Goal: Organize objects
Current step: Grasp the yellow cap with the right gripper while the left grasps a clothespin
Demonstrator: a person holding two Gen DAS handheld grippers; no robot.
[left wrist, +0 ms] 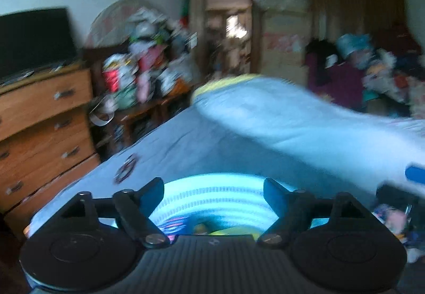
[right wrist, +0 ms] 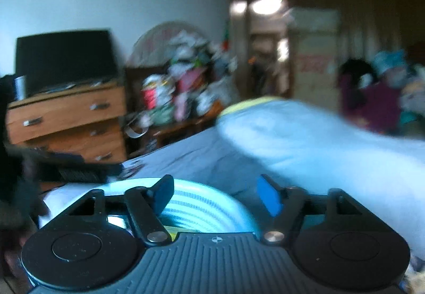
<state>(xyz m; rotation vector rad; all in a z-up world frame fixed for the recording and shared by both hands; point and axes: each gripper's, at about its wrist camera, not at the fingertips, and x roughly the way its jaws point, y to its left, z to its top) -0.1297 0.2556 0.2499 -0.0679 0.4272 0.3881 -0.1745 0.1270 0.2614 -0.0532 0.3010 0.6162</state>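
Observation:
Both views are blurred by motion. A round light-blue ribbed bin [left wrist: 212, 201] with colourful things inside sits on the bed just below my left gripper [left wrist: 213, 190], which is open and empty. The same bin [right wrist: 196, 207] lies under my right gripper [right wrist: 213, 193], which is also open and empty, its left finger [right wrist: 163, 193] over the rim. The right gripper's blue pad [left wrist: 414, 174] shows at the right edge of the left wrist view. The left gripper's dark body [right wrist: 79, 169] shows at the left of the right wrist view.
A bed with a pale blue sheet [left wrist: 186, 140] and a folded light-blue duvet [left wrist: 292, 118] fills the middle. A wooden dresser [left wrist: 45, 118] with a TV [left wrist: 34, 39] stands left. Cluttered piles [left wrist: 143, 73] are behind, and a clothes heap [left wrist: 372, 71] is at right.

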